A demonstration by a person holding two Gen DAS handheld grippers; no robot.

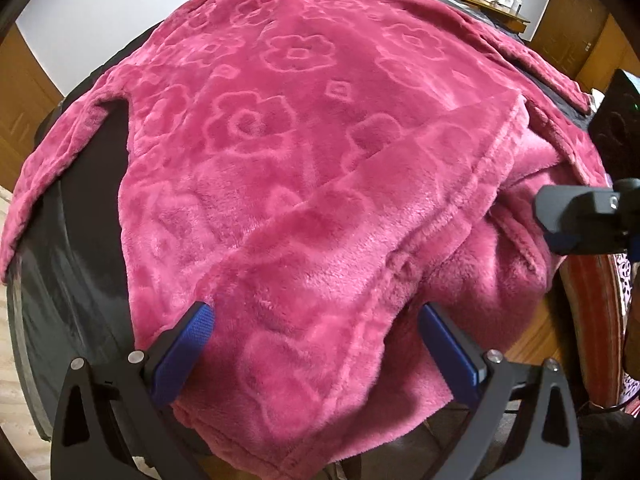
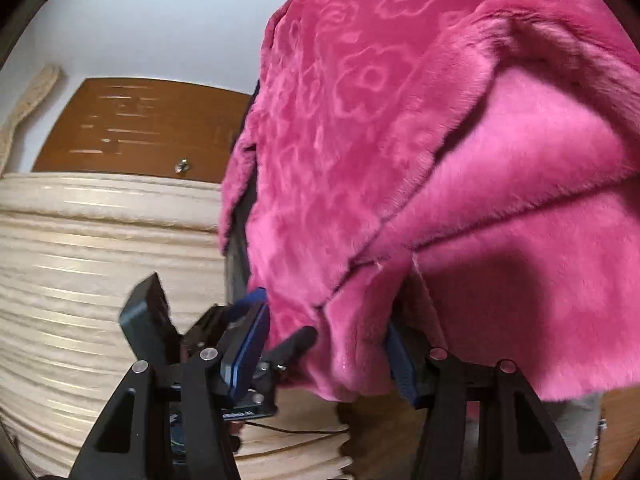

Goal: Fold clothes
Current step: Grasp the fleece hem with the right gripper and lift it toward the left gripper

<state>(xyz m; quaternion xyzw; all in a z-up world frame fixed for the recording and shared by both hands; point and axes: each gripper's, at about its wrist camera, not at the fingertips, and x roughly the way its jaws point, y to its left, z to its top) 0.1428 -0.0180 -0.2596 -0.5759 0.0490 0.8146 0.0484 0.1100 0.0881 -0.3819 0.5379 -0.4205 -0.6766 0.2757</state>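
Pink fleece garment (image 1: 304, 152) spread over dark table (image 1: 80, 216), near edge overhanging. Left gripper (image 1: 316, 340): fingers spread wide, straddling garment's near hem. Right gripper (image 2: 324, 356): fingers likewise spread, fleece bunched between; actual pinch cannot be determined.

Both wrist views face the pink garment (image 1: 304, 184) closely.
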